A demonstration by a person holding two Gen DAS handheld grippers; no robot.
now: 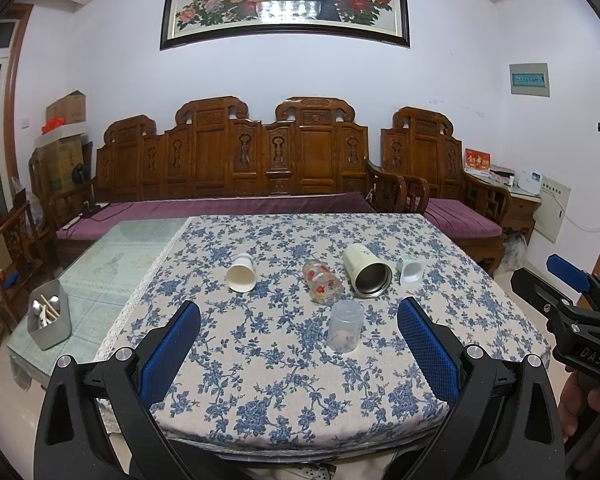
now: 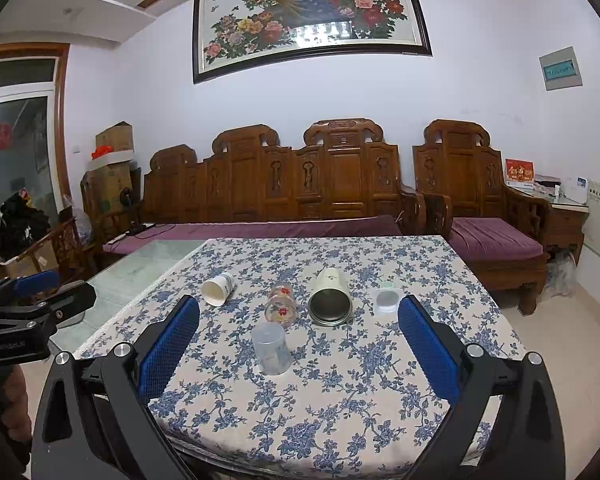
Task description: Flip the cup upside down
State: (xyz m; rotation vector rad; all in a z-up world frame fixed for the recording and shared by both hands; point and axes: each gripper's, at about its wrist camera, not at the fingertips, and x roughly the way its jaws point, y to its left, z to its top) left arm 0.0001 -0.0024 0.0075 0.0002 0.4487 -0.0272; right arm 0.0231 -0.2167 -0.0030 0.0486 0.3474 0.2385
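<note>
Several cups are on the blue floral tablecloth [image 1: 284, 380]. A clear plastic cup [image 1: 345, 326] [image 2: 272, 348] stands mouth down nearest me. Behind it, on their sides, lie a white paper cup [image 1: 242, 273] [image 2: 219, 288], a clear glass with red flowers [image 1: 322, 282] [image 2: 281, 305], a cream steel-lined tumbler [image 1: 366, 270] [image 2: 331, 297] and a small white plastic cup [image 1: 410, 269] [image 2: 387, 299]. My left gripper [image 1: 299, 336] is open and empty, above the near table edge. My right gripper [image 2: 299, 332] is open and empty too; it also shows at the right edge of the left wrist view [image 1: 568, 280].
A grey holder with spoons and chopsticks [image 1: 49, 316] stands on the bare green tabletop to the left. A carved wooden sofa [image 1: 236, 168] and armchair [image 1: 452, 184] with purple cushions stand behind the table. Cardboard boxes [image 1: 64, 136] are stacked at the far left.
</note>
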